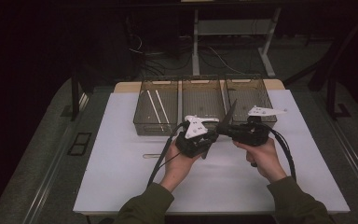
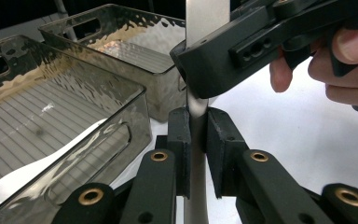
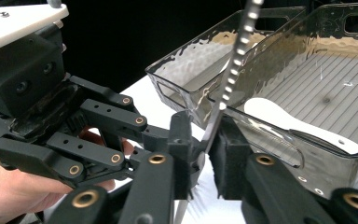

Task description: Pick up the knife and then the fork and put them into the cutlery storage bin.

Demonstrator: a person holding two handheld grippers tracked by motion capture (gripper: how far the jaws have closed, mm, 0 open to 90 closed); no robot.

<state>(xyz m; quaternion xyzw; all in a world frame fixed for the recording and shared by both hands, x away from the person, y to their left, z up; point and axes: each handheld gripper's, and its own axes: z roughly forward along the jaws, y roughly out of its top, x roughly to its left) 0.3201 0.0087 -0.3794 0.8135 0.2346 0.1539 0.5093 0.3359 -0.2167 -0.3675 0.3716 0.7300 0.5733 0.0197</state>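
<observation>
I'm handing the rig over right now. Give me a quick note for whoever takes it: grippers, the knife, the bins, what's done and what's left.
Left gripper: shut on the knife, pads clamped on the flat metal.
Right gripper: jaws around the same knife, pressing it by the look of it.
Knife: held in the air between both grippers, in front of the three clear bins, blade tip up.
Bins: one holds a white spoon.
Done: knife lifted, handover under way.
Left: release one gripper, place the knife; which bin I cannot tell.

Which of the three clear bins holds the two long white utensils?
The leftmost bin in the high view: two long white utensils lie slanted on its floor. No such pair lies in the middle bin or the right bin.
</observation>
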